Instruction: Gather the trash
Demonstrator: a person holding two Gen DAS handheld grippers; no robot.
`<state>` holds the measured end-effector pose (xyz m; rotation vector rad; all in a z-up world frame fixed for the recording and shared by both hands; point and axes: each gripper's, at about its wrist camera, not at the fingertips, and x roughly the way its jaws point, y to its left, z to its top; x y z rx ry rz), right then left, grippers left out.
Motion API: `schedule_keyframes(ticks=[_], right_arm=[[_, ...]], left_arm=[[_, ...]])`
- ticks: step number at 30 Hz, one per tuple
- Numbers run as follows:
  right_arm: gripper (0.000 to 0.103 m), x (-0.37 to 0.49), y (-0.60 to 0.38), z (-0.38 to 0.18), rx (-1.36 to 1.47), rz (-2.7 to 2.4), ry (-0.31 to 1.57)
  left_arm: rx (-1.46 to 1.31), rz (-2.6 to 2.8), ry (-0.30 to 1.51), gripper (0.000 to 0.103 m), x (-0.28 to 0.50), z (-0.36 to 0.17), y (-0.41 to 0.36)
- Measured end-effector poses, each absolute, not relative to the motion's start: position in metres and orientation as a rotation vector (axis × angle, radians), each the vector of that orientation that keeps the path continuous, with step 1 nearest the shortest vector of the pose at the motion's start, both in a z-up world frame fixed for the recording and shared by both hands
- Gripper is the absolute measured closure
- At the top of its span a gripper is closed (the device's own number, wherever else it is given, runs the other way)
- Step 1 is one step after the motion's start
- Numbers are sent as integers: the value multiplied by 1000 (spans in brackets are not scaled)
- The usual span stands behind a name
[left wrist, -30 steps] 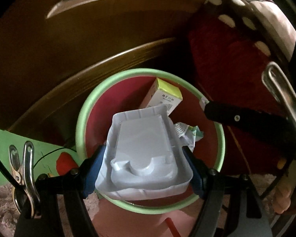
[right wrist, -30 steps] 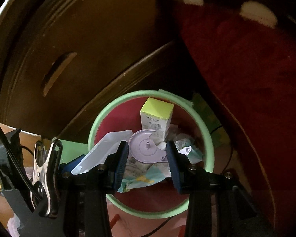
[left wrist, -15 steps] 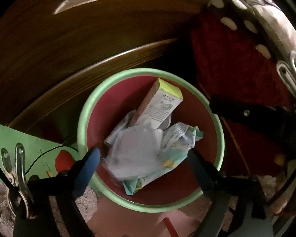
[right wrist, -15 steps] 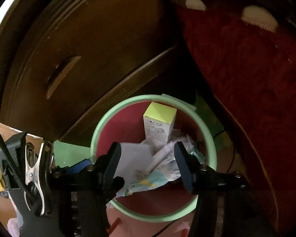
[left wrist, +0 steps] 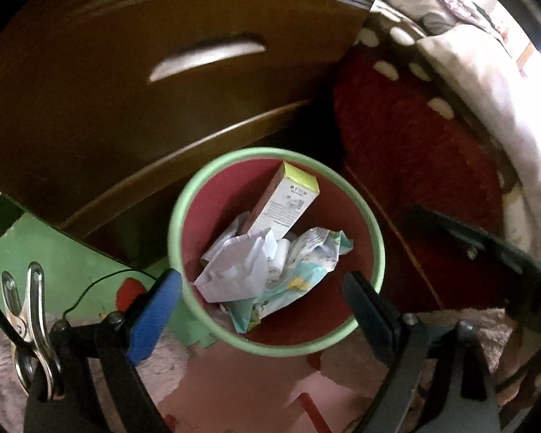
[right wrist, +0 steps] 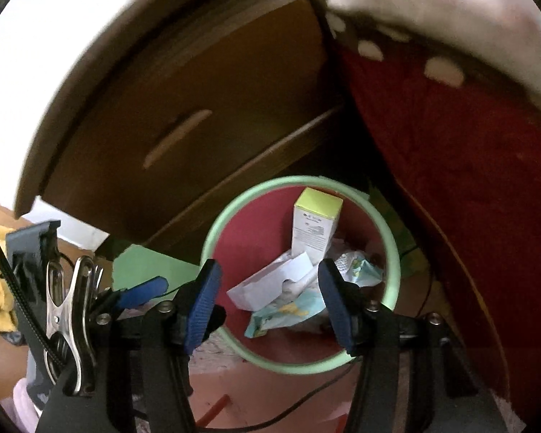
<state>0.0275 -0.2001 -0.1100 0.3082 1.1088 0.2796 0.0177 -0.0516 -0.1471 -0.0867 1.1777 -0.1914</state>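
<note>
Green-rimmed and red inside, the waste bin (left wrist: 276, 252) sits on the floor directly below and ahead of both claws, tucked against the foot of a dark wooden drawer chest (left wrist: 162, 83) and beside a red blanket (left wrist: 414, 166). Trash lies inside it: a tall white carton with a yellow-green top (left wrist: 288, 205) leans against the far wall, its long axis running up and away from the cameras, with a crumpled white plastic tray (left wrist: 238, 267) in front of it and a pale printed wrapper (left wrist: 306, 270) to the right.

Left claw (left wrist: 263, 306) hangs over the near rim, jaws wide apart and empty; they have just been opening, and nothing sits between the pads now. Right claw (right wrist: 270, 303) hovers over the same bin, its view centred a little more on the carton (right wrist: 315, 223) and the tray (right wrist: 274, 283); its jaws have also just been opening and stand apart with nothing pressed between them, the trash visible far below the gap.

Judging by this, both drops look done, and the coming move turns on leaving the bin (right wrist: 301, 274) behind: any further trash must lie outside these views, so neither hand is clearly nearer to it
</note>
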Motion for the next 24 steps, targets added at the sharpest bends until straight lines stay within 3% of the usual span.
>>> schedule_keyframes(ticks=[17, 24], right_arm=[[46, -27, -192, -90, 131, 234, 910], [46, -19, -193, -114, 132, 250, 980]], left_arm=[[-33, -200, 1090, 9, 1, -129, -50], [-18, -199, 1123, 9, 7, -146, -51]])
